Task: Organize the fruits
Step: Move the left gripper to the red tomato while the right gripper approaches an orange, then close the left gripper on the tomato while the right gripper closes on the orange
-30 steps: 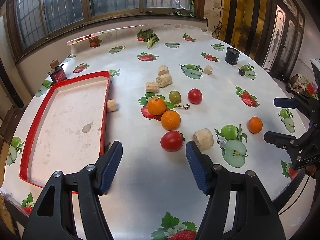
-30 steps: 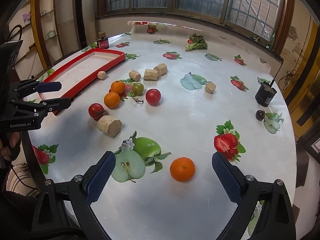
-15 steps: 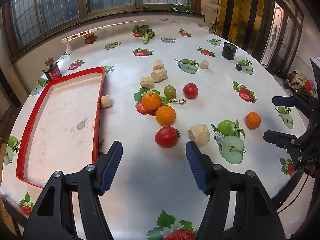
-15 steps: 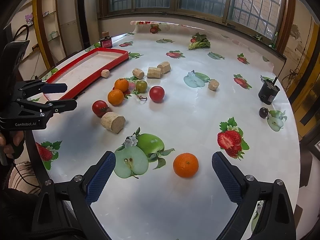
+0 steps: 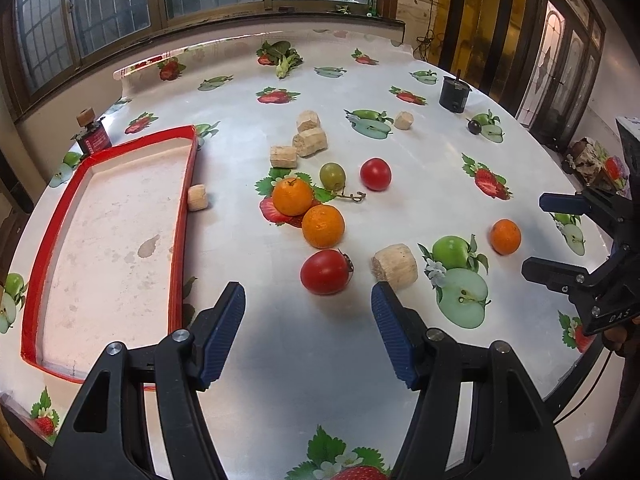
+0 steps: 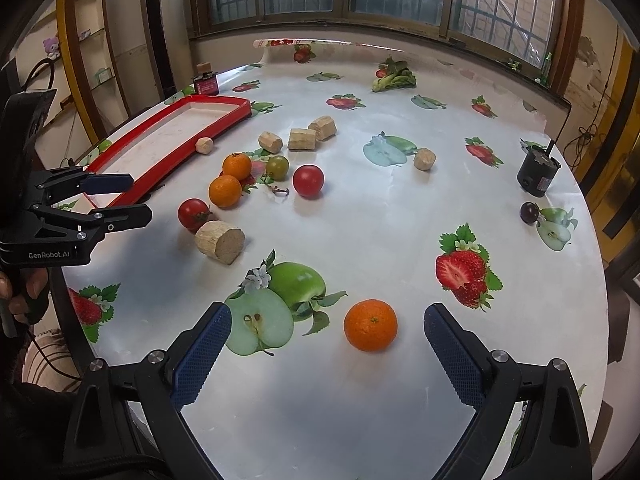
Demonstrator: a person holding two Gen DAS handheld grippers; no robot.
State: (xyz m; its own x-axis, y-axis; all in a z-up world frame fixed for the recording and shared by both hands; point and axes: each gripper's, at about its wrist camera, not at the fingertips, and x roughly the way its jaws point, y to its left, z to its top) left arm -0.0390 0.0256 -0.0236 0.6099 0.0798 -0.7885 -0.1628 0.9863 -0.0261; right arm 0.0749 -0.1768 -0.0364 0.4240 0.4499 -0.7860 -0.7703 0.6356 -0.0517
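The right tongs [image 6: 326, 344] stand wide and empty, with the lone round orange mandarin [image 6: 370, 330] on the bench [image 6: 360, 208] just ahead, right of their centre line. The left tongs [image 5: 308, 326], also wide and empty, face the glossy red tomato [image 5: 325, 271]. Farther left lies the red-rimmed tray [image 5: 176, 216], empty.
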